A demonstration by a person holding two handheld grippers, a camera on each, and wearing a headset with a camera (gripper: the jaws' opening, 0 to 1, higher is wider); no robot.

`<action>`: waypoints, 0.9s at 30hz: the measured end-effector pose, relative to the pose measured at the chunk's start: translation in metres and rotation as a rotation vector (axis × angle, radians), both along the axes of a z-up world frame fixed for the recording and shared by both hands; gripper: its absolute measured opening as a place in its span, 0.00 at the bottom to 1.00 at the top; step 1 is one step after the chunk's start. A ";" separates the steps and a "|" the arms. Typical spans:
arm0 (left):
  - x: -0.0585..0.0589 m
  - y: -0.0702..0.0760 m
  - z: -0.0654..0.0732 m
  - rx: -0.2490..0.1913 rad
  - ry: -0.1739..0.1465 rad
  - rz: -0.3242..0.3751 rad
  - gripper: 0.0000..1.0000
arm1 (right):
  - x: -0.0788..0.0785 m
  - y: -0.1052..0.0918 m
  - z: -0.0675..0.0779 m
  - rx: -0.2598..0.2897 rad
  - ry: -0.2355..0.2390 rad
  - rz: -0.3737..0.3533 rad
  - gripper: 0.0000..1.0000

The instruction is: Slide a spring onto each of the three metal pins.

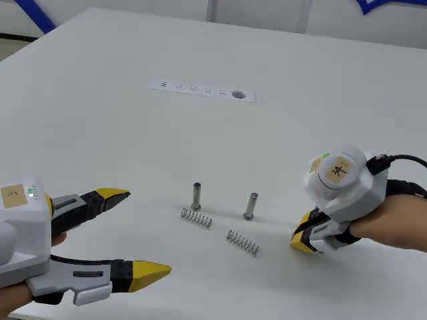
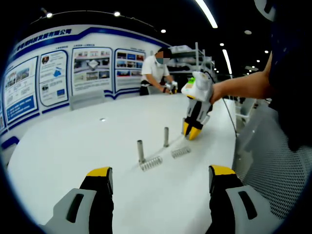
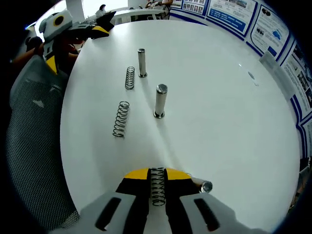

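Spring (image 3: 157, 189) between pinched right tongs (image 3: 157, 172)

Bright, even overhead light from ceiling strips (image 2: 207, 13), faint soft shadows beside the pins (image 1: 196, 195) on the white table (image 1: 100, 133), head view sharp, both gripper views heavily fisheye-bent with softer edges.

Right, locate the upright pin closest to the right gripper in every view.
Head view: the pin stands right of centre, the right-hand one of two upright pins.
Left gripper view: the farther upright one, just left of the right gripper.
Right gripper view: the nearer upright one, near centre.
Shared landmark: the other upright pin, standing in all three views.
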State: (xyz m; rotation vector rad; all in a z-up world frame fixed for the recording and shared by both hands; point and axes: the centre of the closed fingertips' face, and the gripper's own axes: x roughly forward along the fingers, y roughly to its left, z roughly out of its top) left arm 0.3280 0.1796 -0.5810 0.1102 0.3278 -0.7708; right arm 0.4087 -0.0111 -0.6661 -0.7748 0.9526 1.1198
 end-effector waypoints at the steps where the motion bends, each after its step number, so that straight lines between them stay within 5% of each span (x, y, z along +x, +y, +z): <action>1: 0.000 0.000 0.000 0.000 0.001 -0.001 0.82 | -0.001 0.000 0.000 0.001 0.008 -0.002 0.12; 8: -0.001 -0.001 0.001 0.001 -0.001 -0.004 0.81 | -0.001 0.000 0.000 0.006 0.021 -0.014 0.11; 13: -0.001 -0.001 0.002 0.004 -0.003 -0.006 0.81 | -0.002 -0.001 0.001 0.004 -0.014 -0.006 0.11; 27: 0.000 -0.006 0.005 0.008 -0.010 -0.024 0.81 | -0.001 -0.001 0.030 0.095 -0.063 -0.056 0.11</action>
